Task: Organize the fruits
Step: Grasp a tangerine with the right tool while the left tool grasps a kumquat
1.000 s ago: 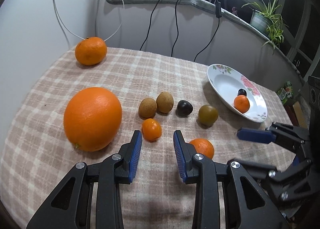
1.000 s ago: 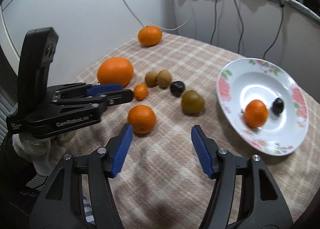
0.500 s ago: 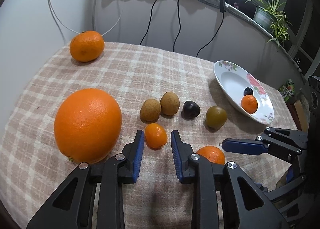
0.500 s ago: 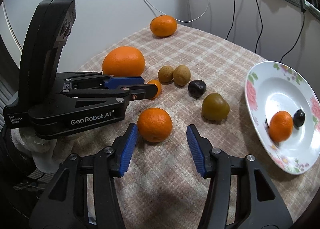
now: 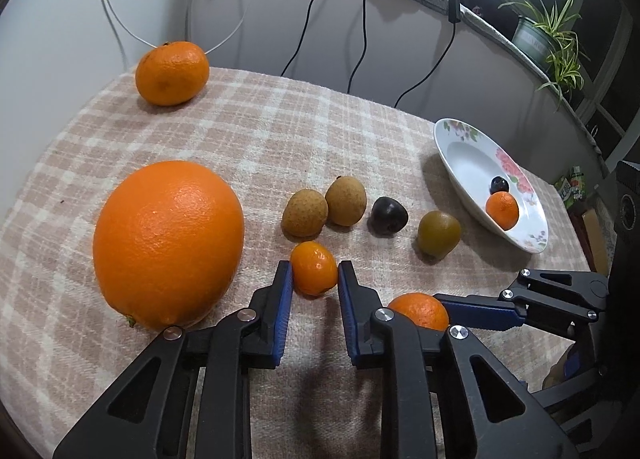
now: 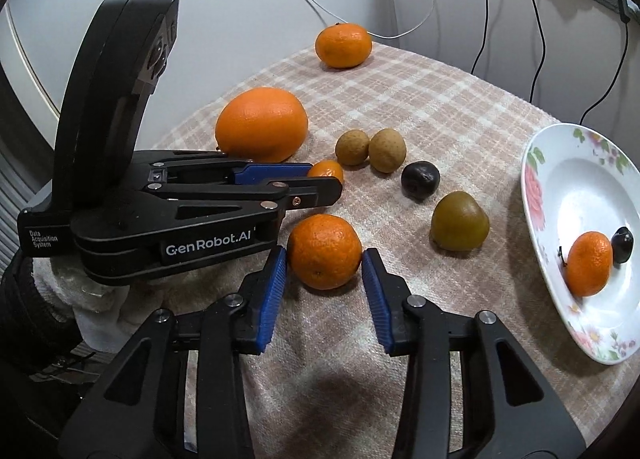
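A small kumquat (image 5: 314, 271) lies on the checked tablecloth (image 5: 280, 131), and my left gripper (image 5: 315, 265) is shut on it, both blue pads against its sides. My right gripper (image 6: 324, 255) has a mandarin (image 6: 323, 249) between its jaws; they are closing and the pads touch its two sides. Both fruits rest on the cloth. The flowered white plate (image 6: 536, 195) at the right holds another mandarin (image 6: 590, 269) and a small dark fruit (image 6: 623, 245). In the right wrist view the left gripper (image 6: 320, 181) shows side-on, with the kumquat (image 6: 328, 170) at its tip.
A large orange (image 5: 168, 243) sits just left of my left gripper. Two brown longans (image 5: 304, 213), a dark fruit (image 5: 389, 215) and a green-brown fruit (image 5: 439, 233) form a row beyond. One more mandarin (image 5: 172, 73) lies at the far corner. Cables hang down the wall behind.
Both grippers' jaws have narrowed. The left one slid forward around the kumquat and gripped it. The right one moved up to the mandarin, which now sits between its pads.
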